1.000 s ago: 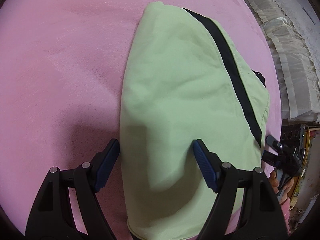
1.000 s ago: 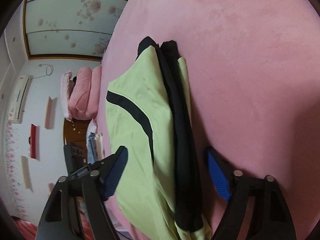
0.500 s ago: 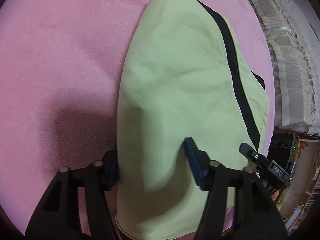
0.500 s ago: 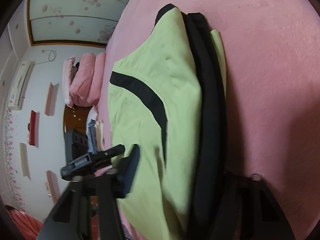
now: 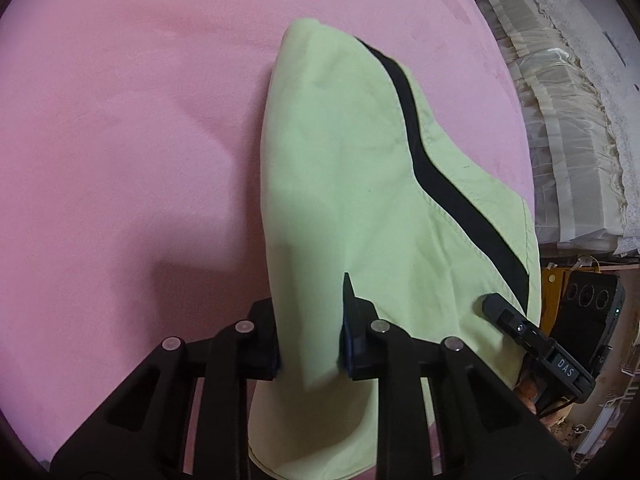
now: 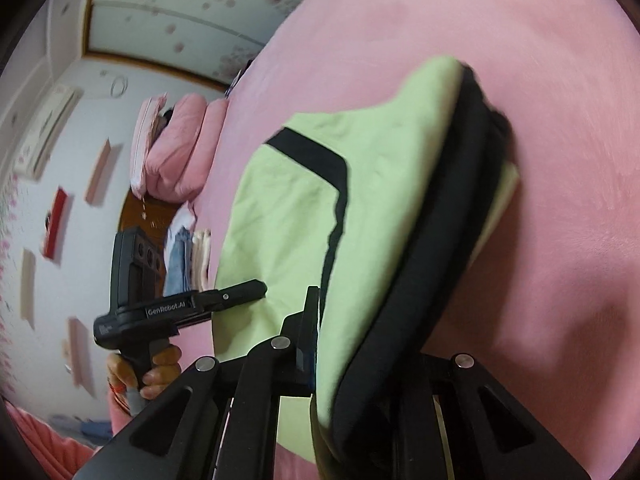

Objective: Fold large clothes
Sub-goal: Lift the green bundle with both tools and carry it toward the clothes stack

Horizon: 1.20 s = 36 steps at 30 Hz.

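Left wrist view shows, nearest you, the left gripper (image 5: 310, 344) closing on the near edge of the one garment (image 5: 360, 184), a light-green piece with a black stripe (image 5: 448, 188); a fold of the cloth sits between its pads. In the right wrist view, the right gripper (image 6: 360, 360) is likewise closing on the garment's (image 6: 304, 216) near end, where the thick black band (image 6: 432, 240) runs; cloth fills the gap between the jaws, though the right-hand finger is hidden beneath it.

Step in hand, as judged: you grasp both near corners to start the next fold. The near end hangs raised off the pink bed cover (image 5: 120, 140), while the far end rests on it.

The next move calls for carrying both corners away from you, level with each other, and laying them onto the far end. Keep both grips firm, since the layers are already doubled and may slip apart.

Count: one garment, two grippers, one bed cover. Farther off in the right wrist view lies one pink bedding stack (image 6: 180, 148) at the far left. In the left wrist view, pale ruffled fabric (image 5: 568, 120) lies at the far right; its count cannot be told.
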Motion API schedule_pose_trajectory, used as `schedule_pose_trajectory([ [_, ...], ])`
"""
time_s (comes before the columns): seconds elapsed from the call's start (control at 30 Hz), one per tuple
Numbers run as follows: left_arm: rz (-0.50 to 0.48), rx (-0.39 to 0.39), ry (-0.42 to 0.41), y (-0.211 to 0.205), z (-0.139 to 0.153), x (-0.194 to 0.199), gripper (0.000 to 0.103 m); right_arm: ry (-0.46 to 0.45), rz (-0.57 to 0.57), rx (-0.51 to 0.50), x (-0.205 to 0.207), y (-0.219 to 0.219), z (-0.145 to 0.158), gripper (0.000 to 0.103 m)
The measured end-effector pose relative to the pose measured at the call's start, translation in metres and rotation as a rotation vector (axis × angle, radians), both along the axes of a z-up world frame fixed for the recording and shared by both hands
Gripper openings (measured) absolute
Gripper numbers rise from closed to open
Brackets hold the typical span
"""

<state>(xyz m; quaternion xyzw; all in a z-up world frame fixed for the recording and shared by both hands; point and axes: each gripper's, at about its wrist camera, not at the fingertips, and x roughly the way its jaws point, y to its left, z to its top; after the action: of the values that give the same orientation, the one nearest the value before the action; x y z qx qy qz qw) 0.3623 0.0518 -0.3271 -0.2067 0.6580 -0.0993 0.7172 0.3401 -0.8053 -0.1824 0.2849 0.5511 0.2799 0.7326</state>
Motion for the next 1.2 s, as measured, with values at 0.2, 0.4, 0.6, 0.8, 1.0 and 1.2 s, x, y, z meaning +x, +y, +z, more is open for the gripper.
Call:
schedule_pose_trajectory([
  [0.2, 0.044, 0.000, -0.005, 0.076, 0.041, -0.037, 0.019, -0.017, 0.083, -0.017, -0.023, 0.062, 0.039, 0.012],
  [0.4, 0.136, 0.056, -0.087, 0.181, 0.085, -0.081, 0.019, -0.014, 0.163, 0.032, -0.044, 0.172, 0.069, 0.012],
  [0.6, 0.249, 0.111, -0.156, 0.310, 0.122, -0.115, 0.019, -0.097, 0.277, 0.042, -0.069, 0.314, 0.091, 0.012],
  [0.8, 0.326, 0.171, -0.192, 0.437, 0.144, -0.134, 0.019, -0.138, 0.341, 0.083, -0.090, 0.470, 0.099, 0.012],
  [1.0, 0.377, 0.243, -0.241, 0.511, 0.164, -0.150, 0.019, -0.161, 0.403, 0.114, -0.118, 0.607, 0.108, 0.012],
  [1.2, 0.426, 0.264, -0.250, 0.579, 0.179, -0.150, 0.019, -0.181, 0.466, 0.105, -0.141, 0.735, 0.123, 0.012],
])
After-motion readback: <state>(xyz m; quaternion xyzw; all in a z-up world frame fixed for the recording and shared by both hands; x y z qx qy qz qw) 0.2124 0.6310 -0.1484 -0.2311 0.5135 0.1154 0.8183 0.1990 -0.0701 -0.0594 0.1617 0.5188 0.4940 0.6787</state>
